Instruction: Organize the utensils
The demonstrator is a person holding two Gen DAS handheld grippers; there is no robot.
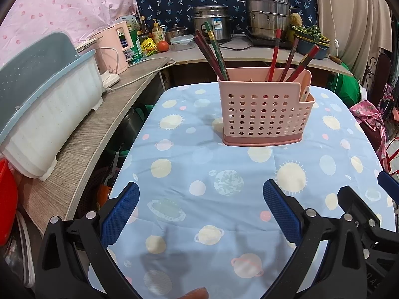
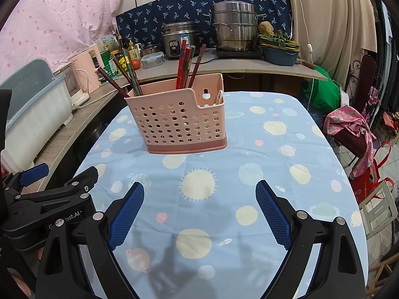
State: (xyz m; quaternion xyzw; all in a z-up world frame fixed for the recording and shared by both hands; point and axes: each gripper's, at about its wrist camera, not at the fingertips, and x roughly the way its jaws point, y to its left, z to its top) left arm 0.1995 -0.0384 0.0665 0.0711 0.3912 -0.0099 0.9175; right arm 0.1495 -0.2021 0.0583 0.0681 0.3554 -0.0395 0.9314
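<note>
One pink perforated utensil holder (image 1: 265, 114) upright near the tabletop's (image 1: 189, 164) far edge, about seven chopsticks (image 1: 214, 54) standing handle-up and fanning outward, one white utensil (image 2: 219, 97) in its low side pocket, left gripper (image 1: 200, 214) and right gripper (image 2: 199, 211) near edge, jaws wide, empty.

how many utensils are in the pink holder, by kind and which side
Chopsticks, left group: 4
Chopsticks, right group: 4
White-handled utensil in the low end compartment of the pink holder: 1
Total: 9
The counts of overlapping sticks are best readings; the tablecloth itself holds no loose utensils.
</note>
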